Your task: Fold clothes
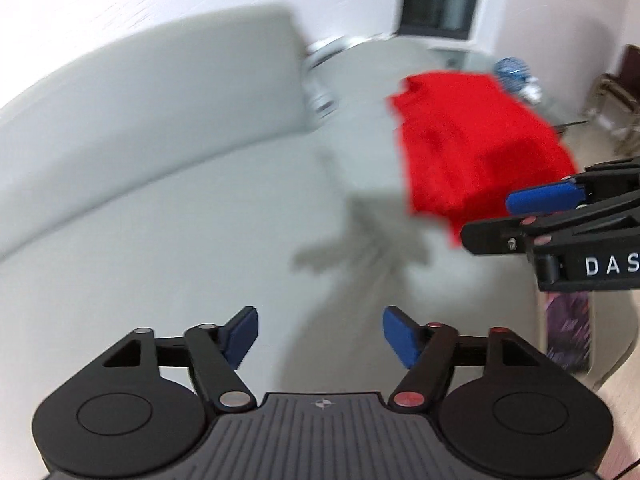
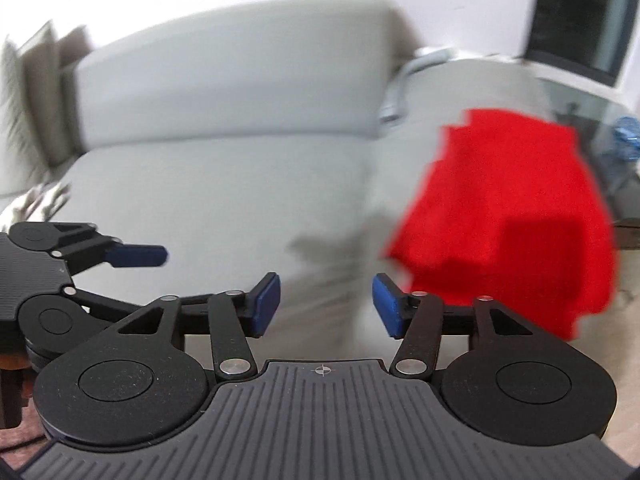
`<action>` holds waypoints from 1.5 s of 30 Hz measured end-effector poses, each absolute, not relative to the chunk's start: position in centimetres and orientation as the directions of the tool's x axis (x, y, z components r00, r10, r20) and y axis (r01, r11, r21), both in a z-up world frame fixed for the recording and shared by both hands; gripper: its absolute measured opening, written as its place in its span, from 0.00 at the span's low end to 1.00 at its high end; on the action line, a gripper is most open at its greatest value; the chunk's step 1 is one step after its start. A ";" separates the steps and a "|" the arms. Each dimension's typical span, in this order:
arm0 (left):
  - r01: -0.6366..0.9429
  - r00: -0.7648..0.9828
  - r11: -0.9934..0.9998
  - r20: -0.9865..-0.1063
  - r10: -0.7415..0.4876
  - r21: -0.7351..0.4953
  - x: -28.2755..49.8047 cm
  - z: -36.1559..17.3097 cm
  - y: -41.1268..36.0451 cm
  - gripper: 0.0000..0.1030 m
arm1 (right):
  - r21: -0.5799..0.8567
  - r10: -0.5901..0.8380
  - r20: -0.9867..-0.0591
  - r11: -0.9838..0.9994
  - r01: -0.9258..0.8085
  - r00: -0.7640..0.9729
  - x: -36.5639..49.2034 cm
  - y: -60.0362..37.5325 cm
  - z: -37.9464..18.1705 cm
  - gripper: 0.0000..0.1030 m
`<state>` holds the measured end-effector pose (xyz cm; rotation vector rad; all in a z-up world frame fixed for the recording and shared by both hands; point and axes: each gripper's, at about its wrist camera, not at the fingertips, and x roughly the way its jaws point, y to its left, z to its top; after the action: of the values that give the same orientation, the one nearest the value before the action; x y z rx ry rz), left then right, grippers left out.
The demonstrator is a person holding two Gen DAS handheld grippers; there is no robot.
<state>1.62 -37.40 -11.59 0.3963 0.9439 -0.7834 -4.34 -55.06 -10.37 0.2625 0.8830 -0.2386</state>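
A red garment (image 1: 480, 148) lies bunched on the pale grey sofa seat (image 1: 200, 240), up and to the right of my left gripper (image 1: 318, 336). That gripper hangs above bare seat, open, with nothing between its blue pads. In the right wrist view the red garment (image 2: 508, 216) sits just right of and beyond my right gripper (image 2: 326, 304), which is also open and holds nothing. My right gripper (image 1: 492, 220) enters the left wrist view from the right, in front of the cloth's lower edge. One blue finger (image 2: 140, 256) of the left gripper shows at the left. Both pictures are blurred.
The sofa backrest (image 2: 232, 80) curves behind the seat. A glass side table (image 1: 460, 56) with a blue object (image 1: 512, 72) stands past the garment. A beige cushion (image 2: 32, 92) is at the far left, a chair (image 1: 624, 92) at the far right, a patterned item (image 1: 568, 332) by the seat's edge.
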 end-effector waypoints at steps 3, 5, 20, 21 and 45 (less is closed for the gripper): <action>0.705 0.338 0.706 -0.847 -0.410 -0.060 0.4 -10.7 -34.6 0.80 | 0.162 -0.103 -0.786 0.917 0.363 0.610 -5.1 -52.1 -10.5 0.67; 0.685 0.330 0.722 -0.845 -0.420 -0.092 -0.5 -9.7 -34.2 0.83 | 0.171 -0.121 -0.793 0.897 0.409 0.597 -6.3 -51.4 -10.0 0.70; 0.783 0.382 0.619 -0.740 -0.554 -0.059 -10.3 1.0 -40.9 0.96 | -0.024 -0.417 -0.751 0.793 0.609 0.512 -18.7 -53.9 4.3 0.86; 0.785 0.384 0.617 -0.737 -0.556 -0.057 -10.8 1.6 -41.5 0.96 | -0.028 -0.421 -0.751 0.790 0.612 0.508 -18.9 -54.2 4.8 0.86; 0.787 0.354 0.614 -0.768 -0.533 -0.063 -11.3 2.0 -45.5 0.97 | -0.031 -0.417 -0.795 0.753 0.657 0.441 -20.8 -57.9 4.0 0.87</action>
<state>-11.32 -45.46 1.99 0.3440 0.8445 -0.8753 -20.77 -57.91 3.97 0.3019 0.8900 -0.6790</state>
